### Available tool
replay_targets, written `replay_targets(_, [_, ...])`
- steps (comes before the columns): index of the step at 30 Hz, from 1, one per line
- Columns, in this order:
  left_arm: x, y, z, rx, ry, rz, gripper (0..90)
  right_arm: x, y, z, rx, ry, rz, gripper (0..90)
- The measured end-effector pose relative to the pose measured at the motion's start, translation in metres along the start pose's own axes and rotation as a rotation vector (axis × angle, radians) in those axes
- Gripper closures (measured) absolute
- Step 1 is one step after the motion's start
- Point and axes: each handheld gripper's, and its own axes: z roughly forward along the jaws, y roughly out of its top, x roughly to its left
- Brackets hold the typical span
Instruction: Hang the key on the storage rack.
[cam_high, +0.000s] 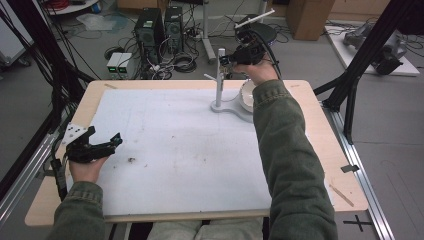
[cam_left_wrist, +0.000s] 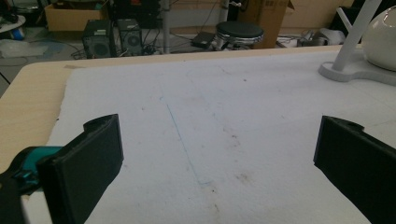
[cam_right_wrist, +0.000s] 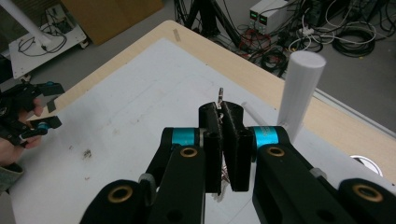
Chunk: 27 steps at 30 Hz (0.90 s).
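The landmark is the white stand (cam_high: 219, 82), a post on a flat base at the far right of the mat (cam_high: 165, 150) that covers the worktop (cam_high: 320, 125). Nearest the person, well apart from the stand toward the near left edge of the mat, the left tongs (cam_high: 107, 145) rest low in the left hand (cam_high: 85, 167), jaws spread wide with nothing between them; in the left gripper view the bare mat lies between the two black jaws, and the stand's base (cam_left_wrist: 355, 72) sits far off at the upper right. Farther on, a white bowl (cam_high: 246, 96) sits on the stand's base, just beside the post (partly hidden by the right sleeve (cam_high: 285, 150)). At the far end, the right tongs (cam_high: 223, 61) are up beside the top of the post, clamped on a small thin metal piece (cam_right_wrist: 220, 96) whose tip pokes out above the closed jaws; what the piece is cannot be told. In the right gripper view the post (cam_right_wrist: 301, 86) stands just beside the jaws.
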Motion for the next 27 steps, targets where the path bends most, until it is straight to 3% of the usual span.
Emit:
replay_targets(10, [-0.001, -0.001, 0.003, 0.007, -0.001, 0.004, 1.9, -0.018, 0.008, 0.007, 0.023, -0.006, 0.025, 86.9])
replay_targets(22, [0.001, -0.001, 0.004, 0.006, 0.007, -0.01, 1.9, -0.03, 0.009, 0.02, 0.003, -0.006, 0.02, 86.9])
replay_targets(27, [0.001, -0.001, 0.004, 0.001, 0.01, -0.014, 1.9, -0.033, 0.009, 0.028, 0.015, -0.03, -0.001, 86.8])
